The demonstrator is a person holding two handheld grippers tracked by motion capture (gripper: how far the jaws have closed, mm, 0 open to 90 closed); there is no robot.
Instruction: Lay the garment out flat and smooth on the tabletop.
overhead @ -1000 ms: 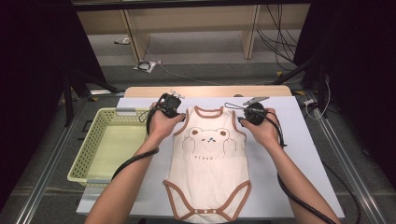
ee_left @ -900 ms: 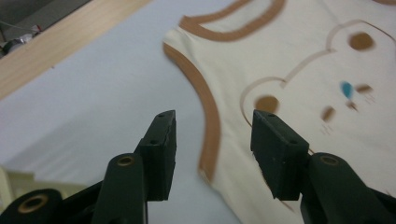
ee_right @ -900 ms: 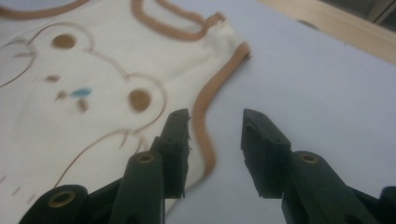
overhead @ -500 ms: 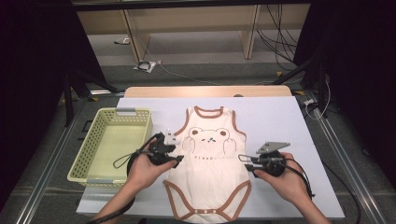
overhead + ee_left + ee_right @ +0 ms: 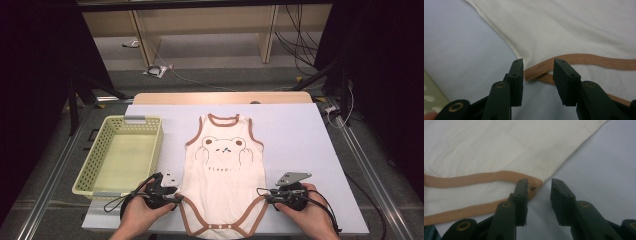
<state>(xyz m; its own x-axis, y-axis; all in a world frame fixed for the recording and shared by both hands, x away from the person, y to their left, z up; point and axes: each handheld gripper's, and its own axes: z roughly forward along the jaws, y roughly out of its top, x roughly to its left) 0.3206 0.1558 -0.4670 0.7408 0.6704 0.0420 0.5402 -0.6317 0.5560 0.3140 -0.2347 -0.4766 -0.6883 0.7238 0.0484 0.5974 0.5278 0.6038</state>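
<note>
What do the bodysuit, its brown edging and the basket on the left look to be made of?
Bodysuit: soft matte cream knit fabric, probably cotton; it lies limp with slight wrinkles.
Brown edging: a sewn fabric binding strip, with stitch lines along it.
Basket: pale yellow-green, likely rigid moulded plastic; its walls are a regular perforated lattice with a slight sheen.

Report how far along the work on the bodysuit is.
Done: the bodysuit lies flat, face up, beside the basket. In hand: the left gripper and right gripper sit at its two hip corners; their jaws have just been closing, with the tan trim at the left jaws' tips but not pinched. Left: probably gripping both corners and folding; no fold shows yet.
</note>
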